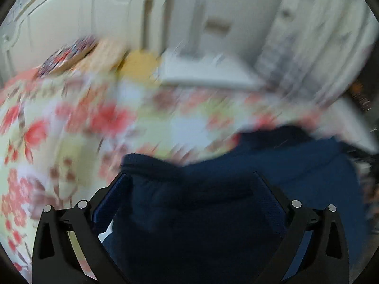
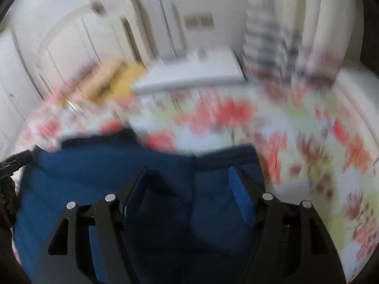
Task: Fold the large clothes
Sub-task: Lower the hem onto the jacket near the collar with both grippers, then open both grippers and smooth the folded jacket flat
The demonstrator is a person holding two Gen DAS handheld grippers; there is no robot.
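Both claws stand wide over a navy garment (image 1: 296, 177), pads apart; beneath it lies a floral bedspread (image 1: 71, 123); white cabinet doors (image 1: 59, 19) stand far.

Left tongs (image 1: 189, 184): matte black angular linkage arms, silver round pivot screws, triangular cut-outs, blue ribbed pads (image 1: 106, 201). Right tongs (image 2: 187, 184): same black build, silver screws, brighter blue pad (image 2: 241, 198).
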